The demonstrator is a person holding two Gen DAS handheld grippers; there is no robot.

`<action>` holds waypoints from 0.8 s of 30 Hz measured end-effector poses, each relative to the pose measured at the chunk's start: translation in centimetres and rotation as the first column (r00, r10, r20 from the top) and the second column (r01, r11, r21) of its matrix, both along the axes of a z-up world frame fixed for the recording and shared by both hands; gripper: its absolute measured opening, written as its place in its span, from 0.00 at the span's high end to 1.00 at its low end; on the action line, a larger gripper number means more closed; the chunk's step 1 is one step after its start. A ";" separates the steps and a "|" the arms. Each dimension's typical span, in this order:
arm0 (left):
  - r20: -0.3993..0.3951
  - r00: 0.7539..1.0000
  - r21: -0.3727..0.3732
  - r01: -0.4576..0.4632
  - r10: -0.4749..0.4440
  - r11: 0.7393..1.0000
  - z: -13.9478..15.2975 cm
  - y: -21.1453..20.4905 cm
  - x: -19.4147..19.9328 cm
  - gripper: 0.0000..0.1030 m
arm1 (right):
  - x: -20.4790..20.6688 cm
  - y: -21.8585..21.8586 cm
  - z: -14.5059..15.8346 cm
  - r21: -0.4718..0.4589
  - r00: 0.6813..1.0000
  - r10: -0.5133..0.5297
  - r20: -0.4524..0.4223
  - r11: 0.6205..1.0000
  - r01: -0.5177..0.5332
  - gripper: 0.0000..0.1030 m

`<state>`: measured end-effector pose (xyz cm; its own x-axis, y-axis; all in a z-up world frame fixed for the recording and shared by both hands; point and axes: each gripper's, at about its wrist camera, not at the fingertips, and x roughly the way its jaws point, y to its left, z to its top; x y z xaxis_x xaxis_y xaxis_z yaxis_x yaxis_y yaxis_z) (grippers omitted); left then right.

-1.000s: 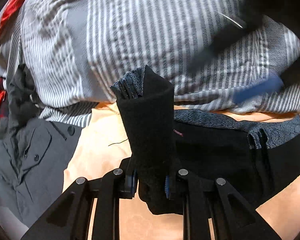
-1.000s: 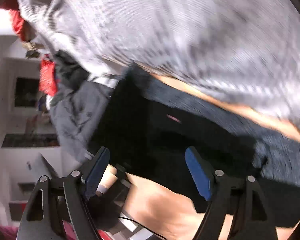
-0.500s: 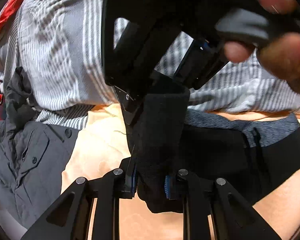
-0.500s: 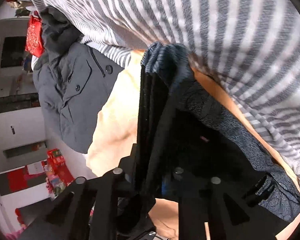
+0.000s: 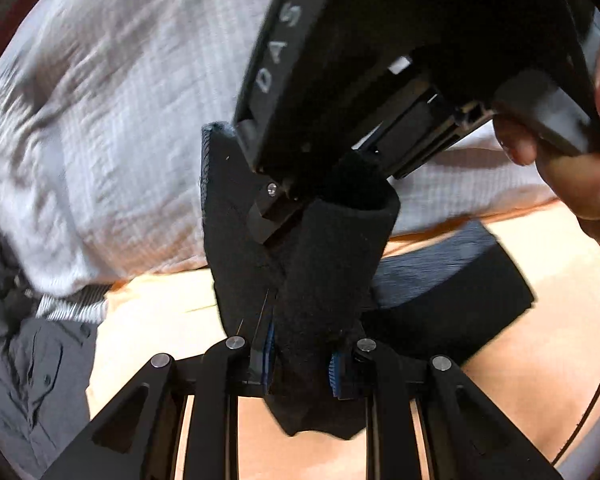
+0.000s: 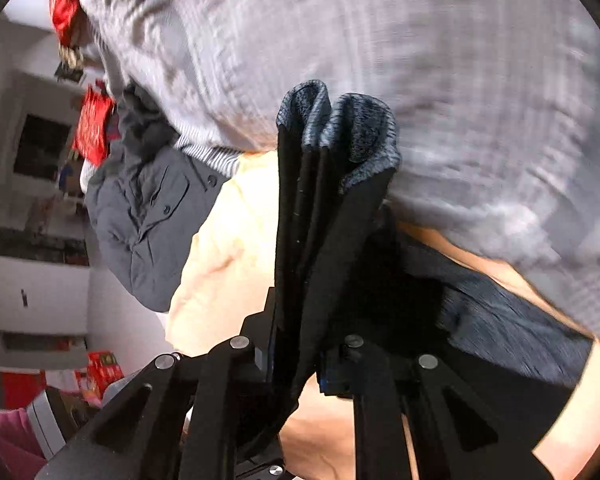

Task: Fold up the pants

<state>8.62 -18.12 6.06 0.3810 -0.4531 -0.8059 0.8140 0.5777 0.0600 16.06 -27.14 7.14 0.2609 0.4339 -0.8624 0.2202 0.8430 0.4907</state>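
Left wrist view, left gripper (image 5: 302,364): clenched on a thick bunched fold of the black pants (image 5: 332,272), blue pads pressed into the cloth on both sides
Right gripper (image 5: 328,184): seen from the left wrist view, it comes down from above onto the top of the same fold; its fingertips are buried in the cloth, so the contact itself is hidden
Right wrist view, right gripper (image 6: 296,356): grasping several stacked layers of the pants (image 6: 320,208), the blue-grey knit waistband (image 6: 336,128) curling over the top edge
Pants position: held up between the two grippers, the rest trailing down onto the peach sheet (image 5: 156,312)
Hand (image 5: 572,148): bare fingers around the right gripper's handle, cut off by the frame edge
Writing: pale letters "DAS" on the right gripper's black body; nothing more readable
Striped fabric (image 5: 100,120): grey-white, fills the background, blurred
Grey garment (image 6: 148,216): buttoned, crumpled just beside the sheet's edge
Hard to make out: red items (image 6: 92,128) and shelves at the far left of the right wrist view, too smeared to identify
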 end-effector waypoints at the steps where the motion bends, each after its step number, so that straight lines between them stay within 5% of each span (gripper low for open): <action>1: 0.000 1.000 -0.002 0.027 -0.027 1.000 0.3 -0.9 -1.1 0.79 | -1.4 -1.1 0.4 -0.001 1.000 -0.022 0.010 1.000 0.022 0.85; 14: -0.071 0.960 0.014 0.273 -0.271 0.962 -1.3 -12.3 -13.6 0.79 | -16.8 -13.6 0.0 -0.037 0.971 -0.240 0.011 0.970 0.240 0.85; 24: -0.132 0.950 0.163 0.302 -0.282 0.939 -8.5 -15.7 -17.3 0.79 | -21.4 -17.2 -9.6 0.009 0.955 -0.286 -0.083 0.958 0.288 0.85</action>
<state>-8.66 -33.84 -2.47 0.1627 -0.3763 -0.9121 0.9525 0.3012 0.0456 -5.32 -44.29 -2.44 0.3076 0.3684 -0.8773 0.4907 0.7285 0.4780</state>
